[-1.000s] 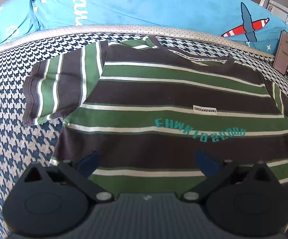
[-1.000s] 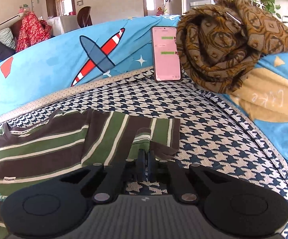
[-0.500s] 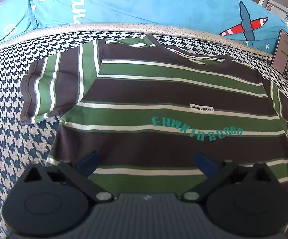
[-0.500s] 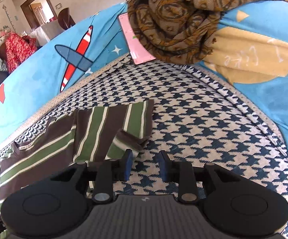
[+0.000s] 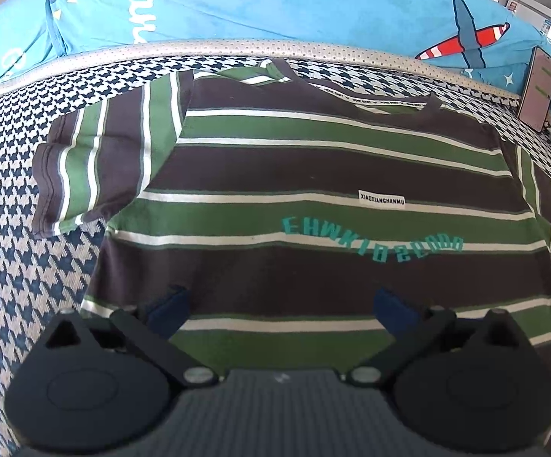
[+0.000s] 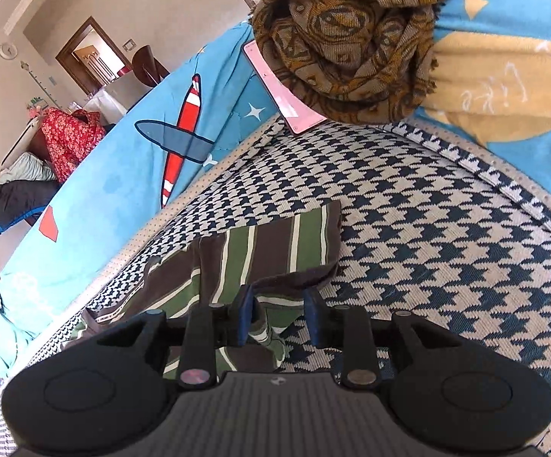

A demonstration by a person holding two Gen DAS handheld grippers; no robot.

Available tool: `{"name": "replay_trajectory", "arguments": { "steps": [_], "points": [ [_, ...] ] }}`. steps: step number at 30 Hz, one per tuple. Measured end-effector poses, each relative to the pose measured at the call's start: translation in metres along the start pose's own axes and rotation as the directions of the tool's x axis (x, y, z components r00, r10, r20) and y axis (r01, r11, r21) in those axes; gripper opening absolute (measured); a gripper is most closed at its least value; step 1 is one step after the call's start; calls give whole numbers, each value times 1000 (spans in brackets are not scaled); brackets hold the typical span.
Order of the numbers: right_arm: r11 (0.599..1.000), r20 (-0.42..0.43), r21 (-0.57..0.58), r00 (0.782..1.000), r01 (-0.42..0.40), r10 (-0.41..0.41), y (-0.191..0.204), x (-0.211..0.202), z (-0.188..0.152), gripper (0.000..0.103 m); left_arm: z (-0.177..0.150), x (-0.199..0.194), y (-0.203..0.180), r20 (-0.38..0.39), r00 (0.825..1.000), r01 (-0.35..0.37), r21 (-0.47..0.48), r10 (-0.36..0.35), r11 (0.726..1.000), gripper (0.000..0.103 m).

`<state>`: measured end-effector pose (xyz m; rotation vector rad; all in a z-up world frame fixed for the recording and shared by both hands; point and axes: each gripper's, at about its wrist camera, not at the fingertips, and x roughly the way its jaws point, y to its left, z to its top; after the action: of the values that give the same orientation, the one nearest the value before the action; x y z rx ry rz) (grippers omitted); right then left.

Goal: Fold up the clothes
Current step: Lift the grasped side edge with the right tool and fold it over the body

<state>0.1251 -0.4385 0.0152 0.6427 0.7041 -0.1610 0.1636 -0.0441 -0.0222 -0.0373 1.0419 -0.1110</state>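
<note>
Striped shirt [image 5: 313, 175] spread flat, front up, on the houndstooth cushion [image 5: 20, 266].

Brown, green and white bands run sleeve to sleeve; teal lettering and a small white label sit on the chest. Collar points at the blue backrest [image 5: 275, 3], hem at the left gripper [image 5: 281, 306], whose jaws stand wide apart above the hem. The right gripper [image 6: 281, 318] has just been opening; its jaws stand partly apart, with the rumpled sleeve [image 6: 275, 251] edge between them, not pressed.

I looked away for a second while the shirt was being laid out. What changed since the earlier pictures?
The right gripper let go of the sleeve: its fingers, pinched on the cloth a second ago, have opened and the view has rolled. The sleeve now lies on the houndstooth cover. The left gripper stays open over the striped shirt, unmoved.
</note>
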Motion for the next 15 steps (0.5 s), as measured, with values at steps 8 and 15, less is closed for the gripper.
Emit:
{"name": "replay_trajectory", "arguments": {
  "steps": [8,15],
  "points": [
    [965,-66,-201,981,166,-183,6,4,-12,28,-2,0,-3,-1,1000,-1,7,1,1000,103],
    [994,0,-43,995,97,-97,-17,-9,3,28,-4,-1,-6,-2,1000,-1,17,1,1000,103]
  ]
}}
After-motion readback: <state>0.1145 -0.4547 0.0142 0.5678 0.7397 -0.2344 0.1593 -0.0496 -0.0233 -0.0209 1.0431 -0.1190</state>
